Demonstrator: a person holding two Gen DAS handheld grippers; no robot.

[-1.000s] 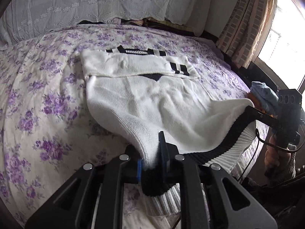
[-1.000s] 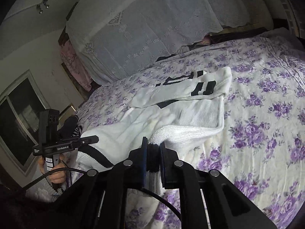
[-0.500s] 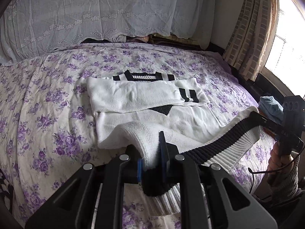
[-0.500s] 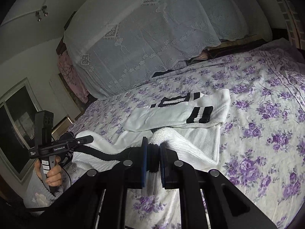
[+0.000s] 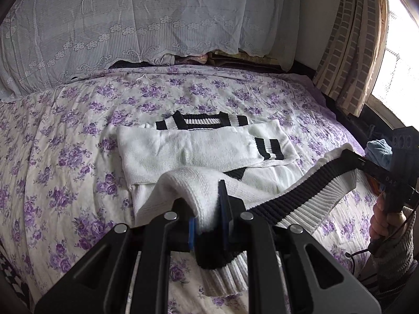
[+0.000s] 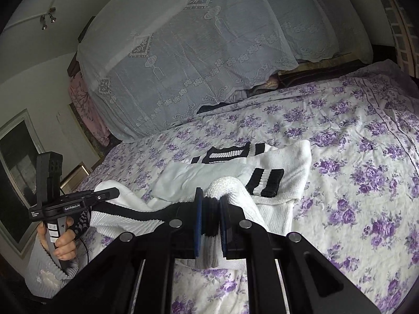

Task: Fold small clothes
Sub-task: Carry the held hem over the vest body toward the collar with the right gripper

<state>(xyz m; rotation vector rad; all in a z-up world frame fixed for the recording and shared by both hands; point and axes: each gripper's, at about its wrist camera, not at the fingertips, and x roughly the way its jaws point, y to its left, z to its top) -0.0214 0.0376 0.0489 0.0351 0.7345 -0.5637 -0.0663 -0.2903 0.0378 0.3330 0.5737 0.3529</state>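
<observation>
A white knit sweater (image 5: 199,149) with black stripes lies on the bed, sleeves folded across its chest; it also shows in the right wrist view (image 6: 235,172). My left gripper (image 5: 208,219) is shut on the left corner of the ribbed black-and-white hem (image 5: 301,201). My right gripper (image 6: 210,219) is shut on the other hem corner, and it shows at the right of the left wrist view (image 5: 348,157). The hem is lifted and stretched between both grippers above the lower body of the sweater.
The bed has a floral purple sheet (image 5: 65,157). A lace cover (image 5: 131,26) drapes the piled bedding at the head. A curtain and bright window (image 5: 366,52) stand at the right. A blue cloth (image 5: 377,151) lies by the bed's right edge.
Both grippers have lifted the hem and carried it toward the collar. The lower part of the sweater now folds over the body.
</observation>
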